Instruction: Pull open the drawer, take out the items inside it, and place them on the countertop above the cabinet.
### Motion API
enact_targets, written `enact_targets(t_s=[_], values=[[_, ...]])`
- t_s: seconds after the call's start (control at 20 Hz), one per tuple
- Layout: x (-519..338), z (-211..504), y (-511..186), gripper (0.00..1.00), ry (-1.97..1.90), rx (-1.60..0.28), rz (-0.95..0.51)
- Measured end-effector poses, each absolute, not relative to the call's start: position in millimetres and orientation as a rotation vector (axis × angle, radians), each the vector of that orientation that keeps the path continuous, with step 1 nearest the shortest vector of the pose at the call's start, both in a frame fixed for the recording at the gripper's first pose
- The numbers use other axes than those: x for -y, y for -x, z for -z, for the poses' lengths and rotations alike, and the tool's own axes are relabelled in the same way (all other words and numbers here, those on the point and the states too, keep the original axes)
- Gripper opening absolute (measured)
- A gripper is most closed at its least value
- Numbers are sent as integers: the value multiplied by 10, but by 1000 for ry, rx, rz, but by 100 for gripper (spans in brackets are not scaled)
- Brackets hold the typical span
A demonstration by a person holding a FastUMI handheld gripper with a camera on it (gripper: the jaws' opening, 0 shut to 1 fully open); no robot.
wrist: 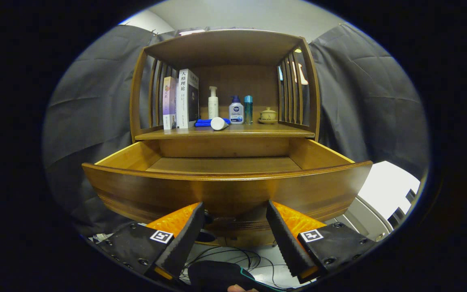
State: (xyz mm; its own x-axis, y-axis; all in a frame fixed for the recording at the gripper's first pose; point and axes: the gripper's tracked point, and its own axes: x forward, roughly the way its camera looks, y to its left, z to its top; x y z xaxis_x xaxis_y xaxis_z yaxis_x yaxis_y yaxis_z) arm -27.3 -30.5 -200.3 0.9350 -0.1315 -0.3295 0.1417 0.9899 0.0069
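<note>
A wooden cabinet [225, 81] is seen from just in front of its drawer [225, 190], which is pulled well out. The drawer's curved front panel lies just ahead of the gripper [235, 213], whose two fingers are spread wide apart with nothing held between them; the fingertips [196, 215] are close to the lower front of the drawer, and whether they touch it cannot be told. Only the far part of the drawer's floor and its side walls can be seen, and these look bare; the near part is hidden behind the front panel.

On the countertop [290, 130] above the drawer, two books [181, 99] are stood upright on the left. Beside them are a white pump bottle [213, 103], a white tube [219, 123] lying on a blue cloth [205, 121], a second pump bottle [236, 110], a slim blue bottle [248, 108] and a small lidded cup [268, 115].

Cables [237, 255] are seen on the floor below the fingers, partly hidden by a dark shape that is hard to make out.
</note>
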Motion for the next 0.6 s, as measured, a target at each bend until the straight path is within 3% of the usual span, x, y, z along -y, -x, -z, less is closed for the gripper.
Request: enact_targets(t_s=[0.6], values=[[107,2114,199,100,34,-379,130]])
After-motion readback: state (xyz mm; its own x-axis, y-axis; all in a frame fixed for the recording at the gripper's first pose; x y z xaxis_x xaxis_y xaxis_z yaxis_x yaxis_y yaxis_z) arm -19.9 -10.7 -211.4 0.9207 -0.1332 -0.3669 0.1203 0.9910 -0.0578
